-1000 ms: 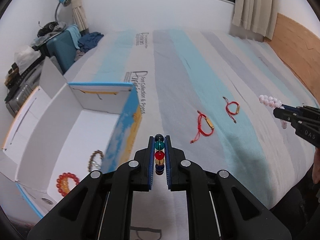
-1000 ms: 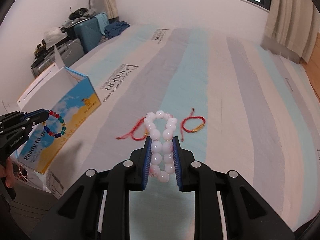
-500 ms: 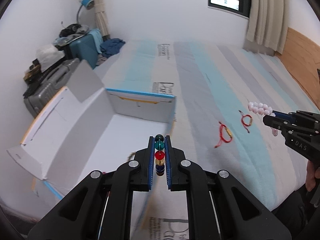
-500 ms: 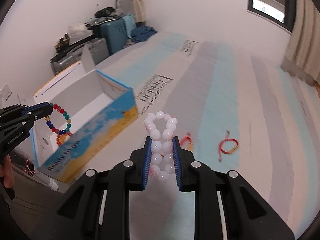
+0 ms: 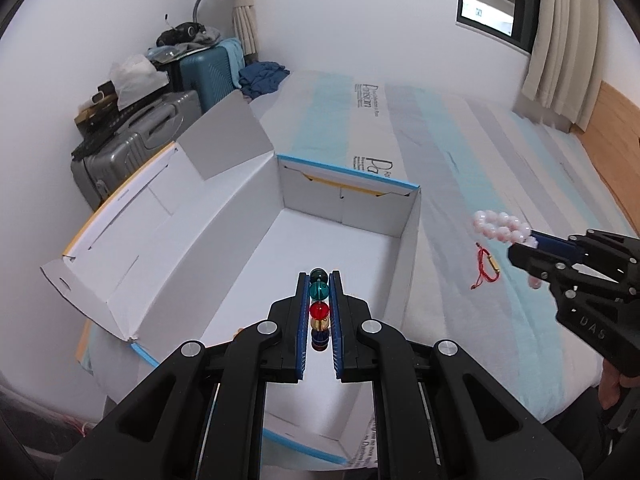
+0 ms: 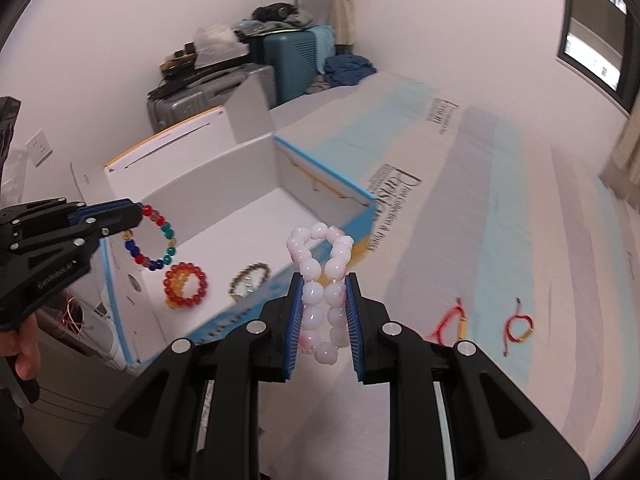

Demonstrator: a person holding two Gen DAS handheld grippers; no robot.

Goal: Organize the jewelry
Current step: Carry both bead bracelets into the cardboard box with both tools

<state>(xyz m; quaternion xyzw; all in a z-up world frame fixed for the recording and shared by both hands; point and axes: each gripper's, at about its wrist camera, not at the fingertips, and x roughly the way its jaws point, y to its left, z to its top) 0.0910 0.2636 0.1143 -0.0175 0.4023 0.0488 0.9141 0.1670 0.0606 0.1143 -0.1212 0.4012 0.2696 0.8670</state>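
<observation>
My left gripper point(image 5: 319, 280) is shut on a multicoloured bead bracelet point(image 5: 319, 309) and holds it above the open white box point(image 5: 352, 192); the same bracelet point(image 6: 154, 238) hangs over the box in the right wrist view. My right gripper point(image 6: 322, 280) is shut on a pale pink bead bracelet point(image 6: 322, 280), held above the bed just right of the box; it also shows in the left wrist view point(image 5: 502, 226). An orange-red bead bracelet point(image 6: 185, 285) and a brownish bead bracelet point(image 6: 249, 283) lie inside the box. Two red cord bracelets point(image 6: 450, 322) point(image 6: 519, 328) lie on the bed.
The box point(image 6: 280, 168) stands at the left edge of the striped bed point(image 6: 500, 200), its lid flap point(image 5: 224, 140) folded open towards the wall. Suitcases point(image 5: 132, 144) and clutter stand beside the bed at the left. A wooden headboard point(image 5: 612, 128) is at the far right.
Both grippers have moved left towards the box with their bracelets. The left gripper has gone from beside the box to above its inside; the right gripper has left the red cord bracelets behind.
</observation>
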